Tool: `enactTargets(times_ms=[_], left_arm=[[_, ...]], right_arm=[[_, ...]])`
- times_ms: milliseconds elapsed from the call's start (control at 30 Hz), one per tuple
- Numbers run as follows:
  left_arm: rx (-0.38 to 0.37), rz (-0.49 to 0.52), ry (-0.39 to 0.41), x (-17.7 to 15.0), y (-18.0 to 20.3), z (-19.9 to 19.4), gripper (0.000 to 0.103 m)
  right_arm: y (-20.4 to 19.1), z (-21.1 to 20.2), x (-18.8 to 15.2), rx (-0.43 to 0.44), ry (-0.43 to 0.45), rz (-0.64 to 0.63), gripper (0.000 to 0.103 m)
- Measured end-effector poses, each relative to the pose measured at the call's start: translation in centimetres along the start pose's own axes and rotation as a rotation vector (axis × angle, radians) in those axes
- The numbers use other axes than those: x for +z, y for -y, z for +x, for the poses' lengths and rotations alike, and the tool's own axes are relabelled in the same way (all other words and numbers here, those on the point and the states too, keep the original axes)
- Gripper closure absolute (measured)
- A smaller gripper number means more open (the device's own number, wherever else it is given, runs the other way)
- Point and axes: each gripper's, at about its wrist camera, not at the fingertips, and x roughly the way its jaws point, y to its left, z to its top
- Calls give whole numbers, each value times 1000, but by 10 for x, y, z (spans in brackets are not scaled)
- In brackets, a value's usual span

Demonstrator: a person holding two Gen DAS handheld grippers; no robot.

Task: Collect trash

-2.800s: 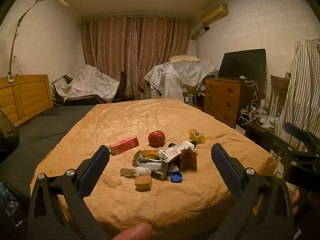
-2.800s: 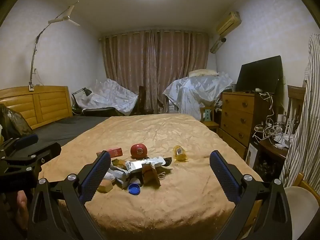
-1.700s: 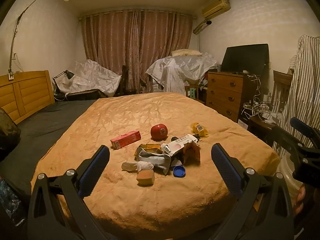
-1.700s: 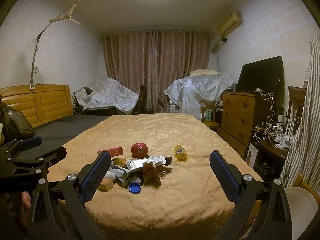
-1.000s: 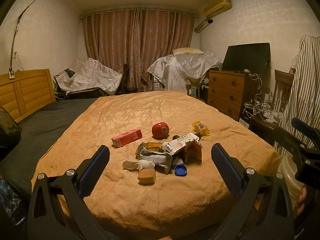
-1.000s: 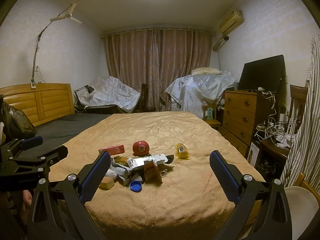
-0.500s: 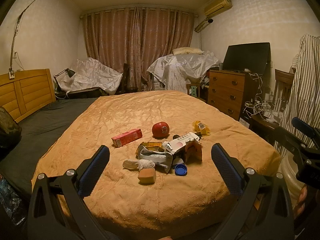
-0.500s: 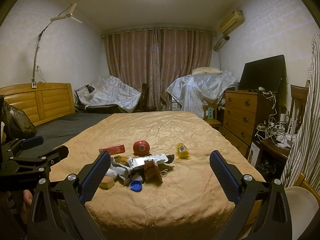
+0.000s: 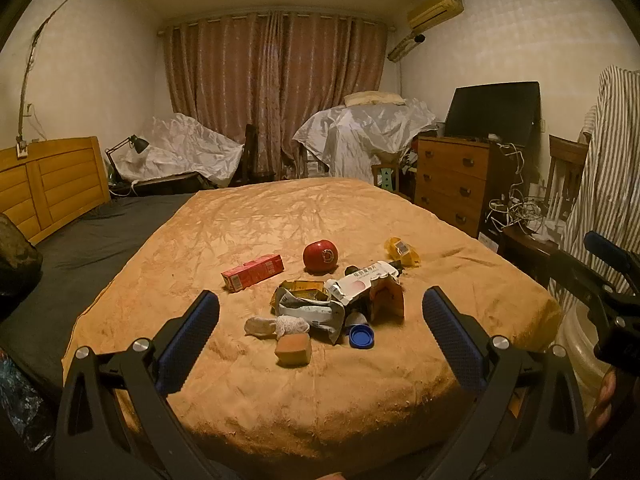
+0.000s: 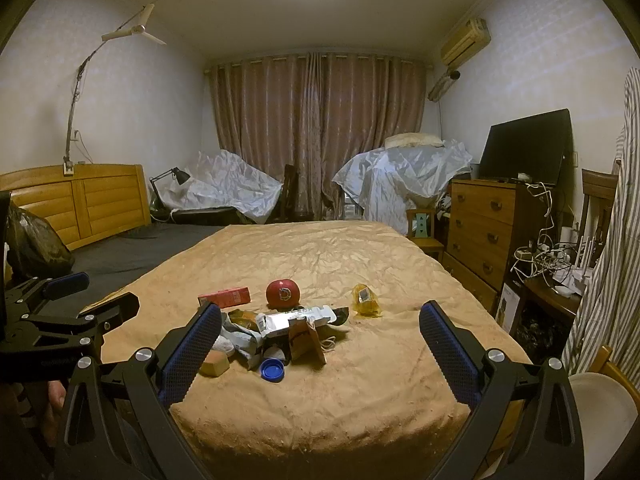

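A pile of trash lies on the orange bedspread (image 9: 280,220): a red carton (image 9: 253,272), a red apple (image 9: 320,256), a yellow wrapper (image 9: 402,250), a torn white packet (image 9: 362,284), a crumpled grey bag (image 9: 310,312), a blue cap (image 9: 361,337), a tan block (image 9: 293,350) and a white wad (image 9: 276,325). My left gripper (image 9: 320,320) is open and empty, short of the pile. My right gripper (image 10: 320,334) is open and empty, also short of the pile (image 10: 280,332). A dark bag (image 10: 34,248) sits at the left.
A wooden headboard (image 9: 48,184) stands at the left. A chest of drawers (image 9: 452,184) with a dark screen (image 9: 492,110) stands at the right, cables (image 9: 520,212) beside it. A striped cloth (image 9: 608,152) hangs at far right. Covered furniture (image 9: 360,136) lines the curtains.
Both grippers have come slightly nearer the pile and stay open. Nothing on the bed has moved.
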Motion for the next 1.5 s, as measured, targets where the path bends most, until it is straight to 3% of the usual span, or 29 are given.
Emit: enactTargets(times_ms=[433, 633, 800, 967, 1133, 1267, 1400, 1433, 1500], left_arm=[[-3, -9, -20, -3, 0, 2, 5], [-1, -78, -139, -16, -29, 36, 5], [35, -110, -290, -53, -66, 86, 5], [-22, -193, -454, -91, -99, 135, 5], [-69, -131, -483, -91, -85, 165, 15], [-113, -156, -523, -90, -77, 199, 26], [-124, -157, -544, -94, -68, 221, 26], [-123, -154, -543, -93, -67, 223, 26], [-114, -151, -540, -94, -66, 227, 36]], right_arm=[[-3, -1, -4, 5, -12, -6, 4], [-7, 18, -18, 40, -60, -30, 4], [-9, 43, -39, 69, -116, -27, 4], [-12, 82, -62, 115, -222, -19, 4], [-13, 117, -83, 152, -311, -1, 4], [-16, 140, -98, 188, -352, -2, 4], [-25, 163, -112, 232, -411, -12, 9], [-27, 170, -115, 241, -424, -15, 16], [-34, 189, -124, 266, -462, -16, 32]])
